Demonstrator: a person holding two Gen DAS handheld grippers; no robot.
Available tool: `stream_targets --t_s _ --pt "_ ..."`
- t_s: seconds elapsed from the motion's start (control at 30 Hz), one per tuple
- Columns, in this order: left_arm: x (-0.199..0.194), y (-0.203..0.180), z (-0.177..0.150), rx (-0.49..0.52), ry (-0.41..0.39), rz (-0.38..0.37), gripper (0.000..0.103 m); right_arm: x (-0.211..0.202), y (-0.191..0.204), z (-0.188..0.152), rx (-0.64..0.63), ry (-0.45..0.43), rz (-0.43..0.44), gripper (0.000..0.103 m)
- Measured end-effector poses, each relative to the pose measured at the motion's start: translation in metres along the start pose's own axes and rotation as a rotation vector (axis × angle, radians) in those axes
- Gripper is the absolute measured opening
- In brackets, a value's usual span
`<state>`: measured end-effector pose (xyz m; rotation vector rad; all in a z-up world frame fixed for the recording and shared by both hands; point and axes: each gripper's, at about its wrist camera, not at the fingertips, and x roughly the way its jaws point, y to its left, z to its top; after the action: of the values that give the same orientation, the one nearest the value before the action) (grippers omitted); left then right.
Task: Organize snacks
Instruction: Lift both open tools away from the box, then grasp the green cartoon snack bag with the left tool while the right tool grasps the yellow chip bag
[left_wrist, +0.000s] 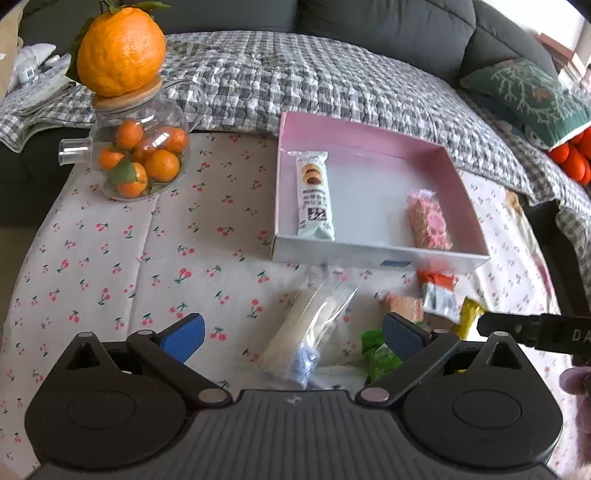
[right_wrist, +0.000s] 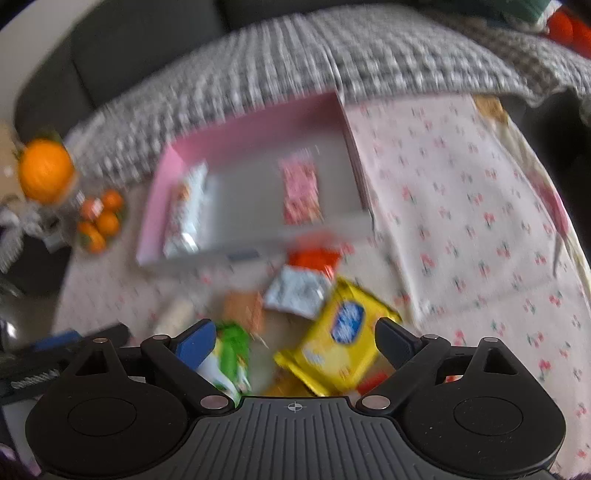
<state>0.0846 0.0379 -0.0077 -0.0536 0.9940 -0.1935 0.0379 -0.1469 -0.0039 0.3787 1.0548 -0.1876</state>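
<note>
My left hand-held gripper (left_wrist: 291, 334) is wide open, holding nothing. So is my right hand-held gripper (right_wrist: 295, 338). On the near side of the pink box (left_wrist: 373, 254), loose snacks lie on the surface. The clear packet (left_wrist: 314, 325) looks light and slippery; I would pinch its middle. Inside the box lie a white cookie pack (left_wrist: 314, 199) and a pink bar (left_wrist: 428, 218).

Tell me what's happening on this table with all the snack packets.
A person with a gripper in each hand is sorting snacks into a pink box. Two are in it already: a white biscuit packet and a pink packet. The left gripper and right gripper are both open and empty, above the loose pile in front of the box, which includes a clear bag, a yellow packet and a green packet.
</note>
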Motion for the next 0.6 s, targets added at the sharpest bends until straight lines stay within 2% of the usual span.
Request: stream_targets --t_s 0.17,0.3,0.6 --pt "0.004 0.002 -0.009 0.041 0.016 0.031 0.102 -0.004 0.000 -0.005 -0.057 0.000 0.009 0.095" --pt "0.008 0.003 -0.016 0.080 0.034 0.058 0.102 -0.005 -0.009 -0.009 -0.041 0.010 0.004 0.095" --pt "0.014 -0.006 -0.025 0.124 0.071 0.038 0.102 -0.003 -0.024 -0.014 -0.051 0.011 -0.068 0.095"
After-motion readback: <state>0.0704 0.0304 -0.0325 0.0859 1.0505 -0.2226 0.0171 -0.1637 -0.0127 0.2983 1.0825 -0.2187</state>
